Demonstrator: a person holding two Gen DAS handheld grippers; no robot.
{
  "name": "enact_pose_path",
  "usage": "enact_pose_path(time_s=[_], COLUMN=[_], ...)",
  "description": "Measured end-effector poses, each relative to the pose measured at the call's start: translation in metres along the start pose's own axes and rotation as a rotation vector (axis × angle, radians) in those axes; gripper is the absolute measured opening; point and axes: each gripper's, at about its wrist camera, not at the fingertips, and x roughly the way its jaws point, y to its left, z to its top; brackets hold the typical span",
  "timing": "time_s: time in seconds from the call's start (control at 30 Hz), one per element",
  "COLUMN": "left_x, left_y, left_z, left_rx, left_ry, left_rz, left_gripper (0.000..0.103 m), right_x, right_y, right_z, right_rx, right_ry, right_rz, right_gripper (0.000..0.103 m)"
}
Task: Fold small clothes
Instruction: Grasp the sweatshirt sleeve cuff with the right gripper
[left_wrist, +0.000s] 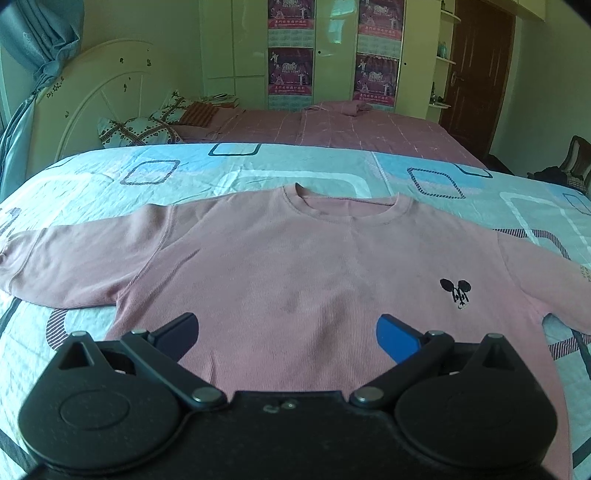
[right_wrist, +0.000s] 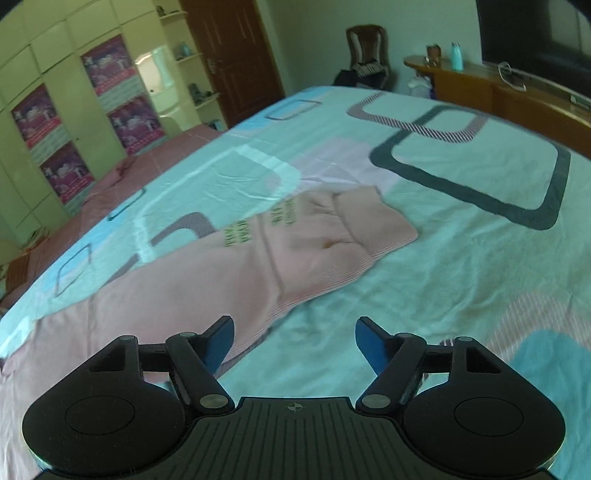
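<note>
A small pink long-sleeved top (left_wrist: 295, 258) lies flat, front up, on the patterned bedspread, neckline at the far side, with a black mouse emblem (left_wrist: 456, 291) on its chest. My left gripper (left_wrist: 288, 332) hovers over the lower body of the top, open, nothing between its fingers. In the right wrist view one sleeve (right_wrist: 306, 243) stretches away to a ribbed cuff (right_wrist: 384, 236), with green lettering on it. My right gripper (right_wrist: 293, 343) is open just above the bedspread beside the sleeve's near edge; its left fingertip (right_wrist: 221, 339) sits over the pink cloth, gripping nothing.
The light blue bedspread (left_wrist: 258, 166) with rounded-square patterns covers the near bed; a pink checked bed (left_wrist: 369, 129) with pillows lies beyond. Wardrobes, a brown door and a chair stand at the back. A wooden TV unit (right_wrist: 498, 92) runs along the right side.
</note>
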Motion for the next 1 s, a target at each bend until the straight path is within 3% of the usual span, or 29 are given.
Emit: enact_pose_path(time_s=[0.2,0.33,0.4,0.47,0.5,0.53,0.73,1.0], left_x=[0.006,0.01,0.011,0.011,0.012,0.012,0.015,0.02], left_y=[-0.015,-0.024,-0.024,-0.025,-0.025,-0.024,-0.018,0.005], left_z=[0.01,0.011,0.011,0.013,0.014,0.016,0.021,0.024], left_rx=[0.002,0.019,0.016,-0.003,-0.009,-0.017,-0.023,-0.061], left_ry=[-0.006,0.008,0.018,0.01,0.007,0.003,-0.01,-0.021], left_rz=[0.003,0.005,0.005,0.0,-0.002,-0.005,-0.055,-0.083], left_gripper=[0.101,0.099,0.099,0.098,0.097,0.097,0.097,0.097], right_x=[0.039,0.062,0.067,0.069,0.069,0.07,0.048,0.004], right_y=[-0.038,-0.05,-0.052,-0.054,-0.056,-0.057,-0.035,0.087], right_z=[0.025,0.035,0.039,0.041,0.041,0.042,0.045,0.038], right_rx=[0.163,0.195,0.184,0.182,0.188,0.192,0.122,-0.091], right_ry=[0.01,0.011,-0.017,-0.026,-0.028,-0.029,-0.118,-0.204], right_rz=[-0.008,-0.032,-0.05,-0.044,-0.042,-0.04,-0.001,0.203], right_gripper=[0.073,0.072,0.046,0.03,0.012,0.009,0.009,0.009])
